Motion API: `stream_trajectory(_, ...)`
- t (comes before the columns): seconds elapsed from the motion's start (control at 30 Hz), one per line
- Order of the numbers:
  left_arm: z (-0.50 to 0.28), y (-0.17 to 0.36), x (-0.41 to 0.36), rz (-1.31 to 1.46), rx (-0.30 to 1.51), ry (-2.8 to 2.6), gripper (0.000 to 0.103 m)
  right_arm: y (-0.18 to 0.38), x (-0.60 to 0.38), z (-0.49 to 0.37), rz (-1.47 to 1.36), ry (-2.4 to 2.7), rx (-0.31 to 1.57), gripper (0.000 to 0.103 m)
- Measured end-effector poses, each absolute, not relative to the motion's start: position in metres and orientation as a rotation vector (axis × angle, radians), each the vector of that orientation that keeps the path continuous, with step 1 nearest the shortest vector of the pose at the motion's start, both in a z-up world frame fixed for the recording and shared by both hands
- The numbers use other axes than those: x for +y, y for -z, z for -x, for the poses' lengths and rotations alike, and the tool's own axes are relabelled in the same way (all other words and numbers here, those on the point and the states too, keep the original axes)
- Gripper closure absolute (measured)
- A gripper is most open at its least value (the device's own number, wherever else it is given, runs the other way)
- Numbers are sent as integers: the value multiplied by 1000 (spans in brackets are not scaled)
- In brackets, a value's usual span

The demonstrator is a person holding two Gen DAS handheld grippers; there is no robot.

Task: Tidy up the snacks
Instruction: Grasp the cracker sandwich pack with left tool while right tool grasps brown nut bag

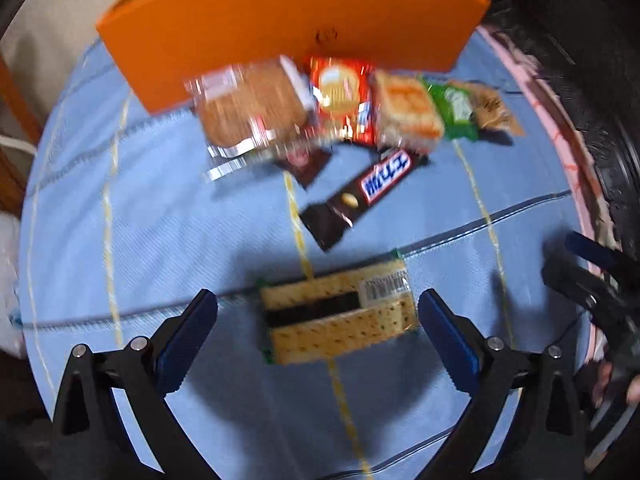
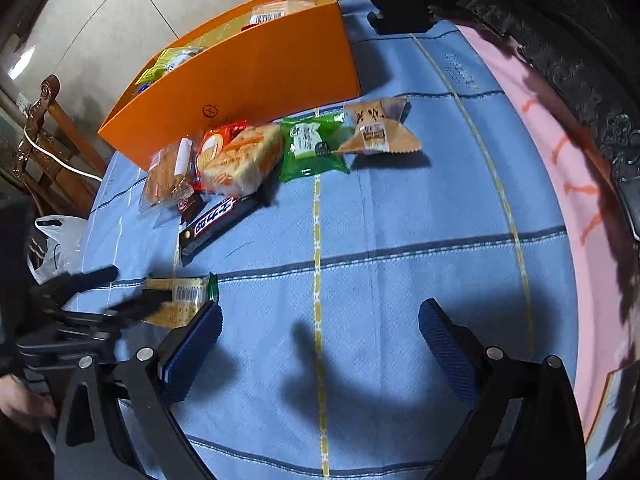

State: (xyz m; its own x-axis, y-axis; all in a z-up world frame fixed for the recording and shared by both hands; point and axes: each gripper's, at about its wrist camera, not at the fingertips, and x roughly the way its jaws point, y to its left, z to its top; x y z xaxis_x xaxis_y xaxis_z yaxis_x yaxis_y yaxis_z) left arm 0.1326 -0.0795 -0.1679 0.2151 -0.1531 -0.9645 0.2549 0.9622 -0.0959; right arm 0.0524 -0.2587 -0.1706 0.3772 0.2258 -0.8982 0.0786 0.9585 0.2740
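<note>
Risk sits mostly with the left hand-held gripper (image 1: 318,322), whose jaws are spread wide on either side of the cracker pack (image 1: 335,314) without touching it. The pack lies flat on the blue-clothed desk (image 1: 140,208), close to the chocolate bar (image 1: 362,196). Its thin, slick wrapper could slide or tip out if the jaws close only on the film, and the left view is blurred, so alignment is hard to judge. The right hand-held gripper (image 2: 320,330) is also released, over bare cloth and grasping nothing. Further snacks are piled against the orange box (image 2: 256,76), which already holds some packets; a careless reach could knock that pile or push the box.
</note>
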Motion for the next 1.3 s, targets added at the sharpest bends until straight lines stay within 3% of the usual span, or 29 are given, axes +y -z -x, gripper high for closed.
stream_trajectory(0.2,-134,203,-93,-56,1455,200,4,170,-262,-53,-300,-110,1184,4)
stream_trajectory(0.47,-130,201,-82,-129,1404,182,12,169,-269,-79,-201,-51,1149,4)
stream_trajectory(0.73,-130,195,-29,-2,1408,130,12,165,-293,-154,-150,136,1038,5)
stream_trajectory(0.8,-131,199,-22,24,1424,126,12,176,-294,-174,-93,176,1071,17)
stream_trajectory(0.83,-130,202,-18,36,1432,127,12,182,-292,-181,-72,174,1104,39)
stream_trajectory(0.87,-129,204,-15,45,1434,126,11,193,-289,-190,-54,156,1156,52)
stream_trajectory(0.93,-128,206,-16,21,1417,126,11,210,-284,-196,-28,122,1214,56)
stream_trajectory(0.97,-134,209,-16,-1,1413,125,11,215,-282,-196,-23,111,1229,65)
stream_trajectory(1.07,-134,209,-18,9,1410,131,11,207,-284,-186,-71,96,1204,72)
stream_trajectory(1.3,-138,178,0,114,1359,174,11,163,-298,-136,-226,-6,1120,72)
